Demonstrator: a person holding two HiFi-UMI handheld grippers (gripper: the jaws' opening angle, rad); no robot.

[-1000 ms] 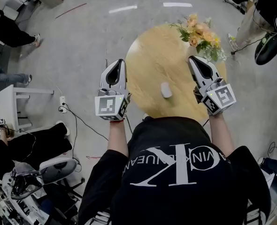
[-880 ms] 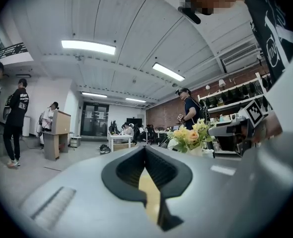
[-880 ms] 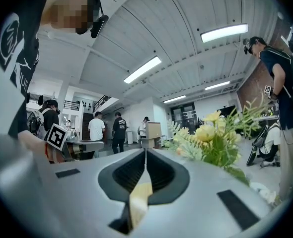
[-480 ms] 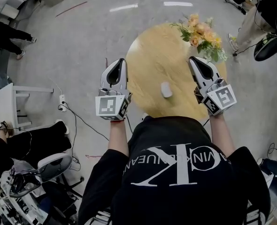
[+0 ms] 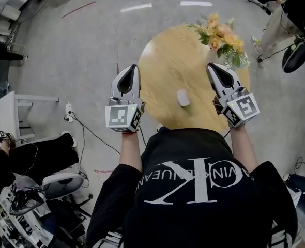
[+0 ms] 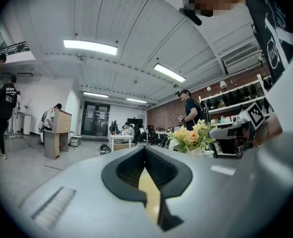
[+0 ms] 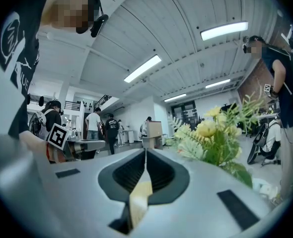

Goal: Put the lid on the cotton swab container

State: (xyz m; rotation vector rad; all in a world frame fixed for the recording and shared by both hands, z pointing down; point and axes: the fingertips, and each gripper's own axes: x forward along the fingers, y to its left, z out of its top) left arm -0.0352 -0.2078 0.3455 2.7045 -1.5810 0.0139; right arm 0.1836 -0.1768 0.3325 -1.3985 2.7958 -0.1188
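Since the earlier frames only a bystander (image 5: 2, 53) far to the left gripper's (image 5: 132, 70) outer side has withdrawn toward the edge. Both grippers remain where they were, jaws fully together and holding nothing. The cotton swab container (image 5: 182, 98), a small pale object on the round table (image 5: 163, 66), lies between them, inboard of and nearer to the right gripper (image 5: 212, 67), behind its tips. Its long axis appears to run roughly parallel to the jaws. No separate lid can be made out. The shirt (image 5: 194, 190) bears a "CK" monogram; the container carries no legible label.
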